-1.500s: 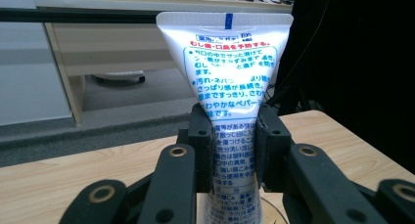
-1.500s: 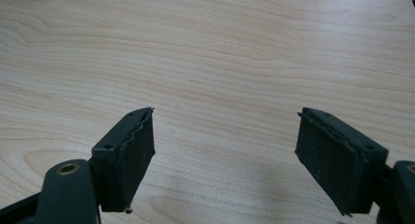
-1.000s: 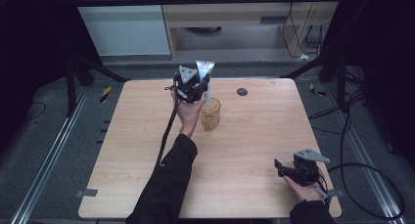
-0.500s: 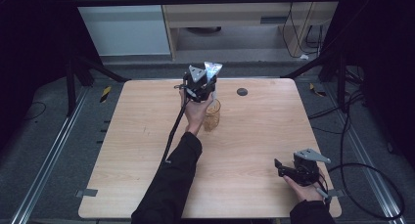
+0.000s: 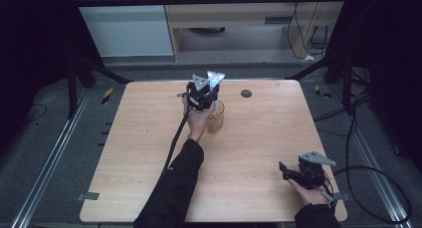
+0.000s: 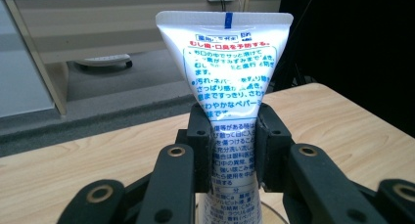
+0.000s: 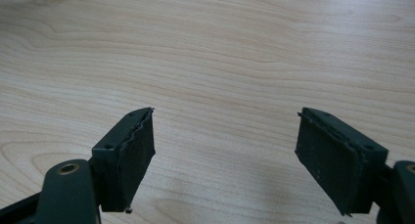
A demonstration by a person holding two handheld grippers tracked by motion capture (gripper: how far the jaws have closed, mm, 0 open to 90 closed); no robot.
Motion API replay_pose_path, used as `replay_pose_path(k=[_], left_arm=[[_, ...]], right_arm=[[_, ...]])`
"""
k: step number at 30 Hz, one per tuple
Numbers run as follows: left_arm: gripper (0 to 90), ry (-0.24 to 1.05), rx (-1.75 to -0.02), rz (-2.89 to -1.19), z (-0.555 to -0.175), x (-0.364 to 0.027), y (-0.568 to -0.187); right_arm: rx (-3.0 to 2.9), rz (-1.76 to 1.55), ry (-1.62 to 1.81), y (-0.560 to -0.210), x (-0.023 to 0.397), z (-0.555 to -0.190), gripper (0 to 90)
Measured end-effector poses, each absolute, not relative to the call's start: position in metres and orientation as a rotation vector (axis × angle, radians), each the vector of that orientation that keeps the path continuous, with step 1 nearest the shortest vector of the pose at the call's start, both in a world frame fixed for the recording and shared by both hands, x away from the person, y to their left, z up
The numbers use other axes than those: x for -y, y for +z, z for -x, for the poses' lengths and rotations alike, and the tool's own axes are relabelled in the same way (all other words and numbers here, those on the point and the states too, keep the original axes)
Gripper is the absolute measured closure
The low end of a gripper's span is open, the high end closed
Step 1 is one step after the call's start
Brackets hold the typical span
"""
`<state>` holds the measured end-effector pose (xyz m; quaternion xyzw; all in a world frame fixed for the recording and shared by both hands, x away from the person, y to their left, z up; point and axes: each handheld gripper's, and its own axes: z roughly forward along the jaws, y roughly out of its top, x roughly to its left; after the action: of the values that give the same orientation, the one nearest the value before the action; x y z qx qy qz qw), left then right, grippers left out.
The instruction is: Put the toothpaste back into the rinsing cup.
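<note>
Pale wood grain is running across the table, which is standing on a grey floor with a low cabinet behind it. Nearest the person, the right gripper is resting low at the near right corner of the table, its jaws standing wide apart with nothing between them; in the right gripper view, bare wood is showing through the gap.

Farther out, past the table's middle, the left gripper is clamping a white toothpaste tube around its lower body, with the flat crimped end pointing up and the cap end heading down. In the high view the tube is sitting directly over a clear amber cup, and the left gripper view is showing a curved rim just under the tube. Whether the cap is already touching the cup's bottom I cannot tell.

Judging by this, the step in hand is standing the tube in the cup. The next move calls for easing straight down until the tube is bearing on the cup, then parting the jaws gently so it is leaning on the rim rather than tipping the cup.

Beyond it, a small dark disc is lying near the far edge.
</note>
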<state>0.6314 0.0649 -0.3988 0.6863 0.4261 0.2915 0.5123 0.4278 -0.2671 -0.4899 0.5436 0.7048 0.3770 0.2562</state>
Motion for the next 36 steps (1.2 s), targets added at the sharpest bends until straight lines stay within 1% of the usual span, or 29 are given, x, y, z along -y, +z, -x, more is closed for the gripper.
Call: replay_pose_path(k=[12, 27, 36], left_arm=[[70.9, 0.671, -1.050, -1.675, -0.624, -0.068, -0.425], [69.0, 0.640, -1.058, -1.706, -0.617, -0.074, -0.437], [66.0, 0.631, -1.066, -1.724, -0.611, -0.081, -0.446]], right_arm=[[-1.915, -1.474, 1.020, -0.490, 0.267, -0.428, 22.1], [-1.918, -1.462, 1.012, -0.490, 0.266, -0.428, 21.8], [-1.921, -1.463, 1.010, -0.491, 0.265, -0.428, 21.7]])
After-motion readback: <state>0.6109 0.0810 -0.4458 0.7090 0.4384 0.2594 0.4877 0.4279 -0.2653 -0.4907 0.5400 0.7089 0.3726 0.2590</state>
